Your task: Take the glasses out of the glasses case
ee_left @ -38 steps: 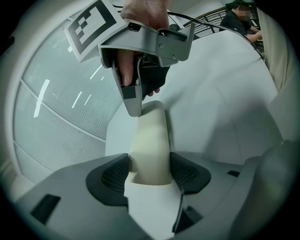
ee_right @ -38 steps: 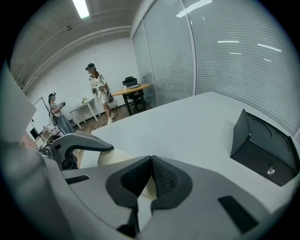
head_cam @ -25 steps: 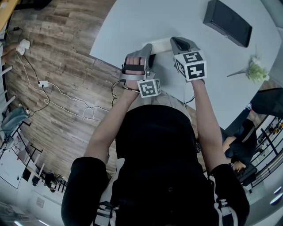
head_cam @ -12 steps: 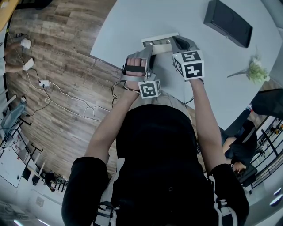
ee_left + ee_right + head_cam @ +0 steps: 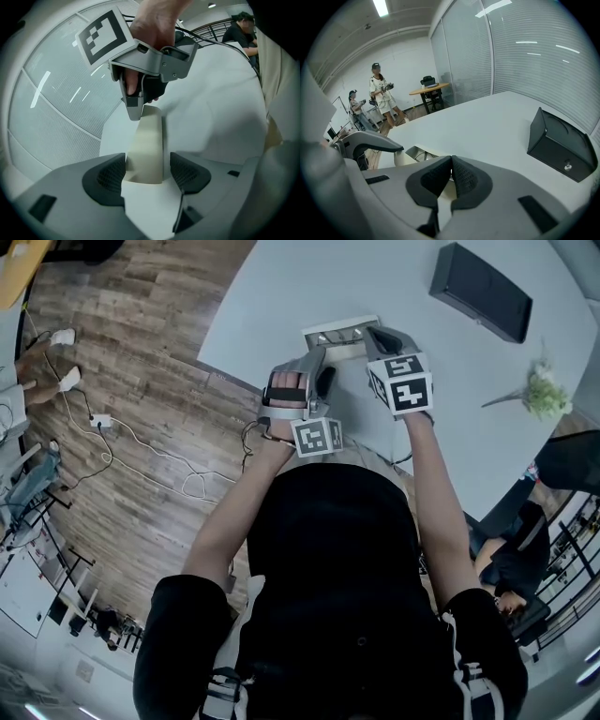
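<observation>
glasses case open at near edge of table; body clamped in left tongs, lid rim pinched in near-closed right tongs. glasses inside not clearly seen; judged light, fragile, lenses slippery, best taken by frame bridge

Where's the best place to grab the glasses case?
Probably its near short end, coming in along its length. The glasses case is long and narrow, so its width fits between the pads of the left gripper, which holds it that way now.
</observation>
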A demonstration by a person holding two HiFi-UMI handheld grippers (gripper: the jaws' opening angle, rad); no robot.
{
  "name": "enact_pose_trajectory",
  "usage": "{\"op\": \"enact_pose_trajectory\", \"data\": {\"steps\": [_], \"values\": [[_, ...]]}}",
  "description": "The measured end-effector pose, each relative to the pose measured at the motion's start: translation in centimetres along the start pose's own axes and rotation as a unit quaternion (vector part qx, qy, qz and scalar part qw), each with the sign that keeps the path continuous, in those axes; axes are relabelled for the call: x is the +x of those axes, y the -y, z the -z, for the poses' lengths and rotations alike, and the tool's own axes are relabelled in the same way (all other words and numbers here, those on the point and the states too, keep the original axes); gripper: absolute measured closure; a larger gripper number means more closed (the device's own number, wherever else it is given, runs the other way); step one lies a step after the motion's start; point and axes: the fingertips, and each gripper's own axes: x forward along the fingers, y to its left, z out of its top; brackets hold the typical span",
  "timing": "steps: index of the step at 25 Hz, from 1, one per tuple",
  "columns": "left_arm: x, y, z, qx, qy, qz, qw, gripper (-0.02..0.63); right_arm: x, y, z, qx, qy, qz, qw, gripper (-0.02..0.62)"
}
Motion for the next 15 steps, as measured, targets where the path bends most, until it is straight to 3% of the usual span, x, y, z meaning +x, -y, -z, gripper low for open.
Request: {"op": "enact_pose_trajectory", "data": {"steps": [10,15], "values": [[-2.2,1.5,-1.9,-0.089,-0.009,0.040,0.9952,0.318,-2.5,-0.1,2.6,-0.001,-0.001,0.003,1.000,0.577],[-3.5,1.4,-2.1,-0.116,-0.018,0.034,0.9925,0.318,-3.8,-0.9,3.9,-0.001,0.000,0.005,1.000,0.577]]}}
